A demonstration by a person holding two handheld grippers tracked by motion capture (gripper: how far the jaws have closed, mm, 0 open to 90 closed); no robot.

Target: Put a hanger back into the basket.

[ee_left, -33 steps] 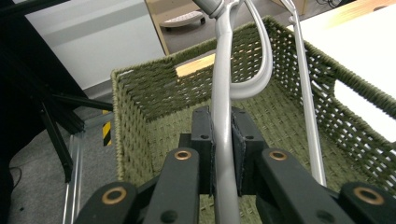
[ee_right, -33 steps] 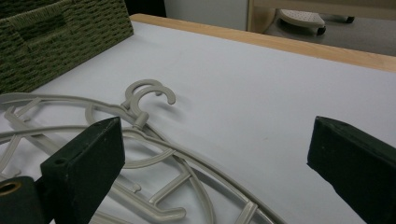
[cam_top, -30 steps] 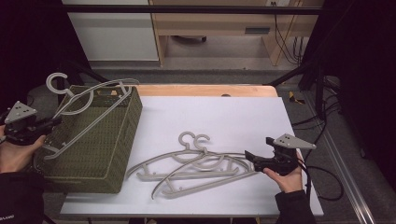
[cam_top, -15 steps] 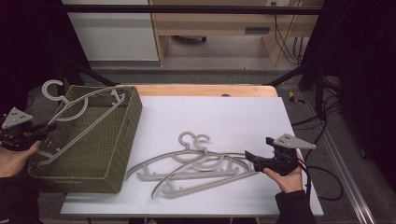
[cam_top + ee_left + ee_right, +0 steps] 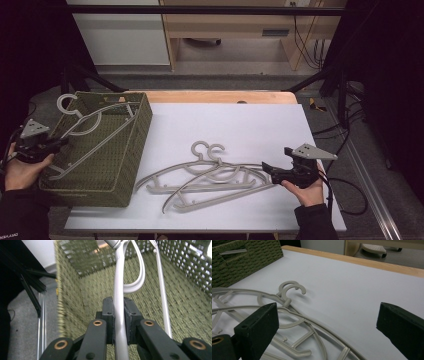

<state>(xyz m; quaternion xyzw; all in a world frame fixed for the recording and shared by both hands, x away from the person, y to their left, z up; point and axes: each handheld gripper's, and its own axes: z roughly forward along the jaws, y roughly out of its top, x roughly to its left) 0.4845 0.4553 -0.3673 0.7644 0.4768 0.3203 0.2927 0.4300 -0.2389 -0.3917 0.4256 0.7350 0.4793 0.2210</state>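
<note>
A grey plastic hanger (image 5: pixel 102 116) lies tilted in the green woven basket (image 5: pixel 143 129), its hook (image 5: pixel 65 102) sticking out over the far left rim. My left gripper (image 5: pixel 56 143) is shut on one arm of it at the basket's left side. In the left gripper view the pads (image 5: pixel 110 315) pinch the hanger's bar (image 5: pixel 117 285) above the basket floor (image 5: pixel 95 290). Two more grey hangers (image 5: pixel 215 175) lie overlapped on the white tabletop. My right gripper (image 5: pixel 268 168) rests open at their right end, jaws wide apart (image 5: pixel 329 322) over the hangers (image 5: pixel 292 290).
The basket stands at the table's left edge. A wooden strip (image 5: pixel 220 96) runs along the table's far edge. Black frame bars (image 5: pixel 310 82) stand beyond the back corners, and a cable (image 5: pixel 345 192) trails from the right gripper.
My left gripper has sunk a little with the hanger, so the hanger sits lower in the basket. The right gripper and the two table hangers have not moved.
</note>
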